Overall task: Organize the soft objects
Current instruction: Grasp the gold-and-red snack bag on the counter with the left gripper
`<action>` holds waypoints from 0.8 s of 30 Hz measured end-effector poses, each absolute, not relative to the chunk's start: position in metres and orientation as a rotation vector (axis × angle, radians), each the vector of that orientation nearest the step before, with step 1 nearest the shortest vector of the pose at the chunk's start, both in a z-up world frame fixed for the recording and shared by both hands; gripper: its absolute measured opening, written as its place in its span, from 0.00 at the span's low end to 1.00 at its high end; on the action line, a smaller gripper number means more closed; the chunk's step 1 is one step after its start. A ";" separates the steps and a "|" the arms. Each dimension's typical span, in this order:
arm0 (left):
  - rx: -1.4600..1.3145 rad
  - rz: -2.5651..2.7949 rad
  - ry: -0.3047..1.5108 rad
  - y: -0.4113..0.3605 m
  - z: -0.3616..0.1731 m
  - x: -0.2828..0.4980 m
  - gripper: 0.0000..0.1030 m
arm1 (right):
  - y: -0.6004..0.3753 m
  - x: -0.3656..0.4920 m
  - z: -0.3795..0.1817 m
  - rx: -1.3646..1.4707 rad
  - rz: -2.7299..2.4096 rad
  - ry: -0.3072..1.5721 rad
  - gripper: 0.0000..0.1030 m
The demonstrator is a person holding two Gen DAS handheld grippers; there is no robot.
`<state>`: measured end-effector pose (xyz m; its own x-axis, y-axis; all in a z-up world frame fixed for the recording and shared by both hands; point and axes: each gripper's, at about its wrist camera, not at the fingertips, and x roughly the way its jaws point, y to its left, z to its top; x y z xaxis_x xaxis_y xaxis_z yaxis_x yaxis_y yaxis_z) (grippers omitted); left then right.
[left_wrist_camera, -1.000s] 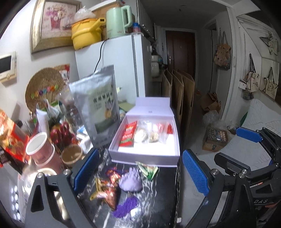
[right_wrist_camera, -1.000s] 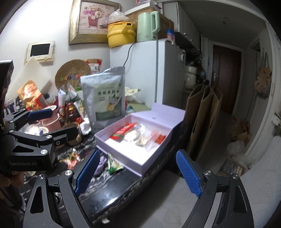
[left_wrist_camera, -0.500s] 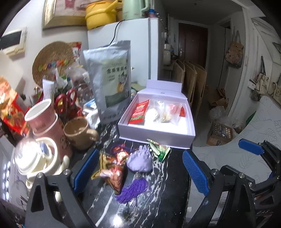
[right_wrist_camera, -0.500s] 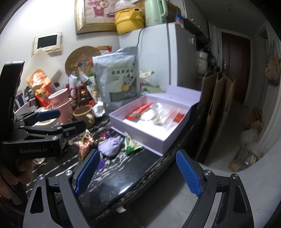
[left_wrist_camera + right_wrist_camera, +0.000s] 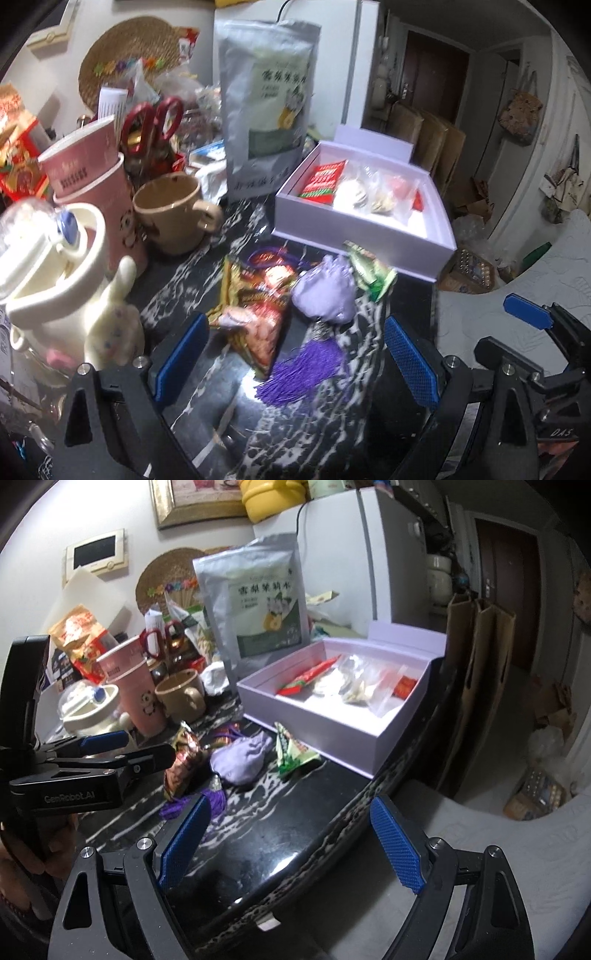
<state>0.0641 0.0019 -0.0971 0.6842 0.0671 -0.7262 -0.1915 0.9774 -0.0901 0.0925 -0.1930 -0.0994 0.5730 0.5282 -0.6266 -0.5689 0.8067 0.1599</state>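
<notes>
Lilac pouch [image 5: 325, 295] with purple tassel [image 5: 299, 373]: on the black worktop [image 5: 332, 424], just before the open lavender box [image 5: 354, 236]. Red-gold packet [image 5: 255, 306] touching it left, green packet [image 5: 369, 269] right. Left tool [image 5: 291, 365] and right tool [image 5: 288, 845]: jaws wide, empty.

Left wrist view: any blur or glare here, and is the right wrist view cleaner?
Left wrist view: the snack packet and tassel are smeared, with a white glare spot on the tabletop. Right wrist view: sharper, though the box edges bow from the fisheye.
</notes>
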 end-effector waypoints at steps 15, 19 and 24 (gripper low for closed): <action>-0.103 0.181 0.848 0.022 -0.137 0.098 0.94 | -0.173 0.123 -0.126 -0.073 0.692 0.790 0.87; -0.083 0.185 0.854 0.023 -0.142 0.109 0.94 | -0.171 0.132 -0.130 -0.063 0.697 0.813 0.87; -0.091 0.147 0.870 0.023 -0.151 0.116 0.87 | -0.171 0.138 -0.134 -0.061 0.690 0.828 0.87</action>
<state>0.1155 0.0229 -0.1506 0.6358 0.0919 -0.7664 -0.1657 0.9860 -0.0192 0.1383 -0.1712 -0.1337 0.4736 0.5406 -0.6953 -0.5861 0.7827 0.2093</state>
